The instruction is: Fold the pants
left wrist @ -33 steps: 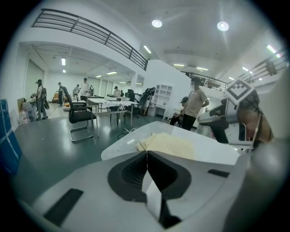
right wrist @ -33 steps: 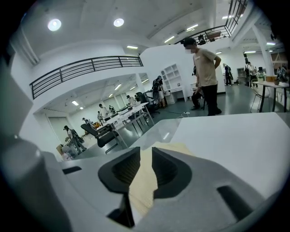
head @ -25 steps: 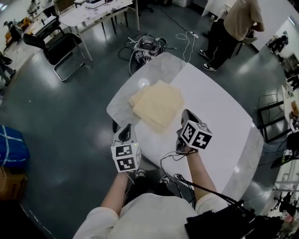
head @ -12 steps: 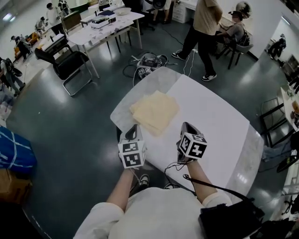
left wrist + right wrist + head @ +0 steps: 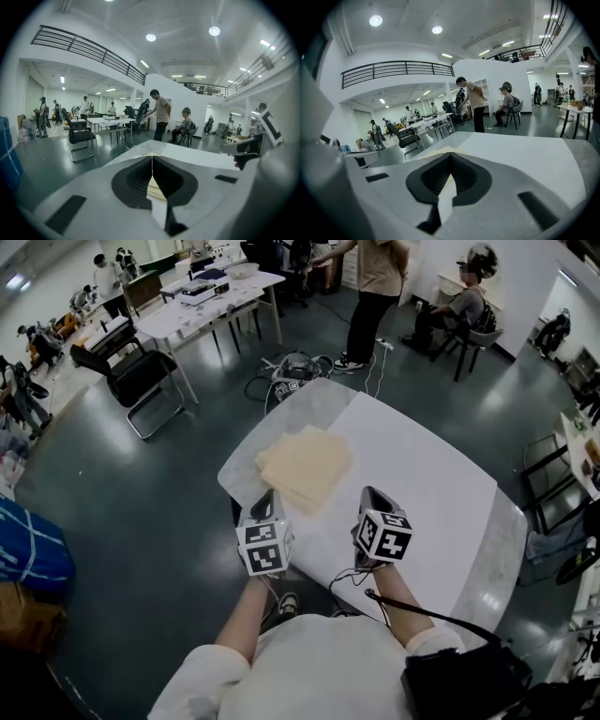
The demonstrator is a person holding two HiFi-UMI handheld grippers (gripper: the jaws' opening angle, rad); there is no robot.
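Observation:
The cream pants (image 5: 305, 465) lie folded into a flat rectangle on the far left part of the white table (image 5: 422, 474). Both grippers hover over the table's near edge, short of the pants and apart from them. My left gripper (image 5: 269, 497) is shut and holds nothing; in the left gripper view its tips (image 5: 152, 157) meet, with the pants (image 5: 157, 190) showing below them. My right gripper (image 5: 369, 493) is shut and empty too, its tips (image 5: 451, 154) closed on each other, and the pants (image 5: 440, 151) show as a pale strip beyond.
A person (image 5: 370, 287) stands beyond the table's far end and another sits nearby (image 5: 459, 306). Cables and a device (image 5: 295, 367) lie on the floor by the far corner. A black chair (image 5: 136, 376) and a work table (image 5: 206, 296) stand at the back left.
Both grippers have risen and drawn back from the pants toward the table's near edge. The pants lie unchanged. The standing person in the background has walked left.

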